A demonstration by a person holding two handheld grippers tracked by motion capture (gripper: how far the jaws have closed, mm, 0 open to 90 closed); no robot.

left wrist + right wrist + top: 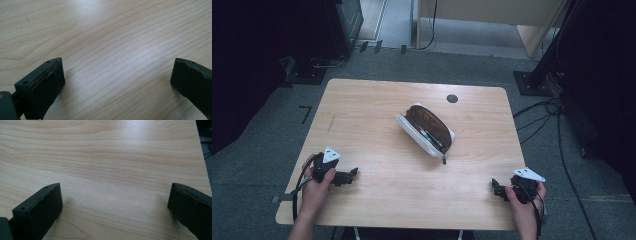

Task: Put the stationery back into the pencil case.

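Both hands rest at the near edge of the wooden table (377, 200), well apart. Between them, farther back at the middle, lies an unzipped pencil case (427, 131) with pens inside. Each hand-held gripper, left (352, 173) and right (495, 186), has its jaws spread wide, grasping nothing.

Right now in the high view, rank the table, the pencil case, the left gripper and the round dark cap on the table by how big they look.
1. Table
2. Pencil case
3. Left gripper
4. Round dark cap
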